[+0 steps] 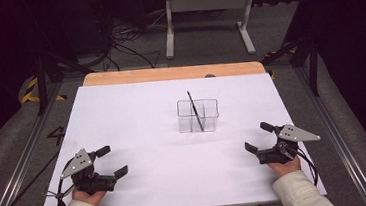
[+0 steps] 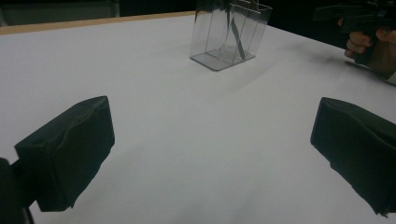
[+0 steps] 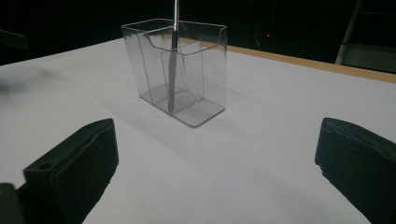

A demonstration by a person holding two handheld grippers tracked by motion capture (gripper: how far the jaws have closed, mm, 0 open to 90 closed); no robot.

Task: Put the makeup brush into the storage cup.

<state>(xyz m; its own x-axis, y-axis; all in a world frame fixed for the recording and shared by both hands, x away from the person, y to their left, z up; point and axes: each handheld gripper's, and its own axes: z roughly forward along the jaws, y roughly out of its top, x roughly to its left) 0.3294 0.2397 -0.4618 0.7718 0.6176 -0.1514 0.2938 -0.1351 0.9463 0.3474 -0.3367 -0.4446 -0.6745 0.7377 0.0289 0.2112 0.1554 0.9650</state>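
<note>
Right now both of my grippers rest low on the white table (image 1: 121, 108), one at each near corner, well apart from each other. My left gripper (image 1: 112, 162) has its jaws spread wide with nothing between them, and my right gripper (image 1: 259, 136) is spread wide and holds nothing too.

Between them, farther out near the middle of the table, stands a clear box (image 1: 198, 115) with walls inside that split it into parts. A thin dark pen (image 1: 195, 111) stands in it, leaning, with its top poking out above the rim. In the right gripper view the pen (image 3: 173, 70) sits by the middle wall of the box (image 3: 205, 70).

I think no grab has begun. The next move, I guess, is to reach one gripper out to the pen's top and close gently on it, without bumping the light box.
</note>
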